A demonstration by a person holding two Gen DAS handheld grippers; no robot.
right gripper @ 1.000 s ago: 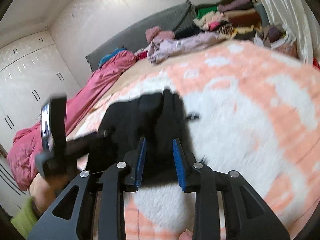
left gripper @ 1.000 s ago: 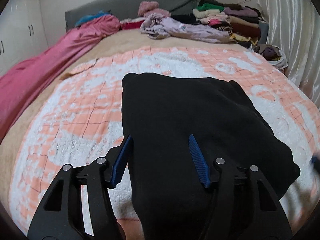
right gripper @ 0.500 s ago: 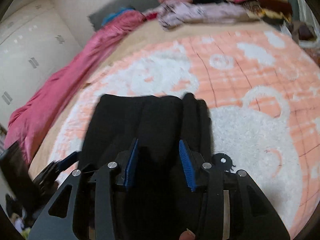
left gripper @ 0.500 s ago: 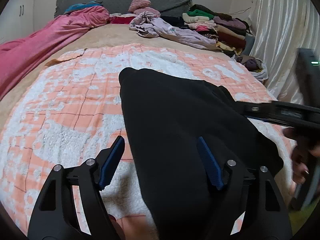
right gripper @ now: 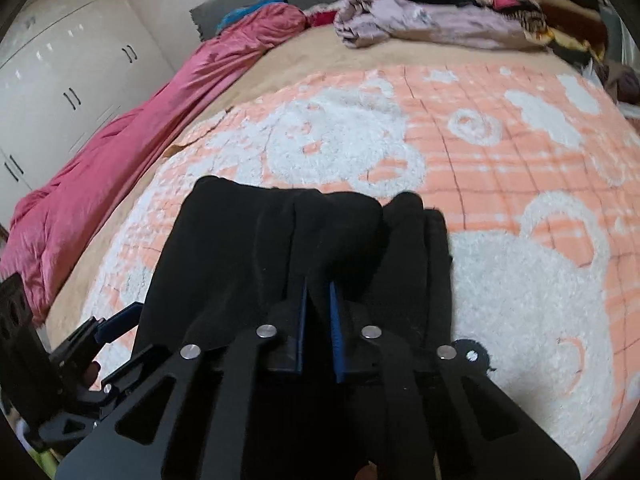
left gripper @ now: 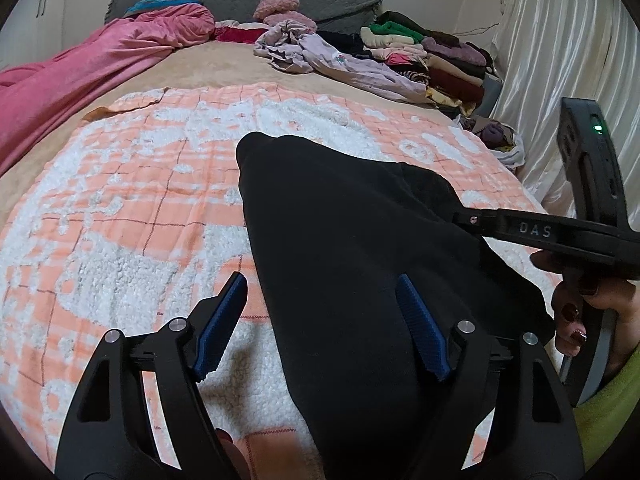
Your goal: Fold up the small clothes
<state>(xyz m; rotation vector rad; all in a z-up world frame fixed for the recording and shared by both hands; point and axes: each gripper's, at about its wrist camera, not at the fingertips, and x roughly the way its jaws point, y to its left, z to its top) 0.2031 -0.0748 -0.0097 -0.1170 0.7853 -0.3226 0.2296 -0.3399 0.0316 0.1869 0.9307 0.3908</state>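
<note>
Covering most of the bed, a peach-and-white fleece blanket carries the work, with a crumpled pink quilt along its left edge and a heap of unsorted clothes piled toward the far right corner. Near the blanket's near edge, about the middle, lies the black garment, already doubled into a long thick band running away from the person, its right side bunched into several ridges.

Judging by this, the fold is partway done and a fresh grip is just being taken for the next turn. The right gripper has its blue pads pinched together on a ridge of the black cloth at the garment's near right part. The left gripper stands wide apart, one pad over the blanket just left of the garment and the other over the cloth, pressing on nothing.

Next, the left jaws probably need to close on the near left edge, so that both ends rise together and the near end can be carried over the far one without the layers slipping.
</note>
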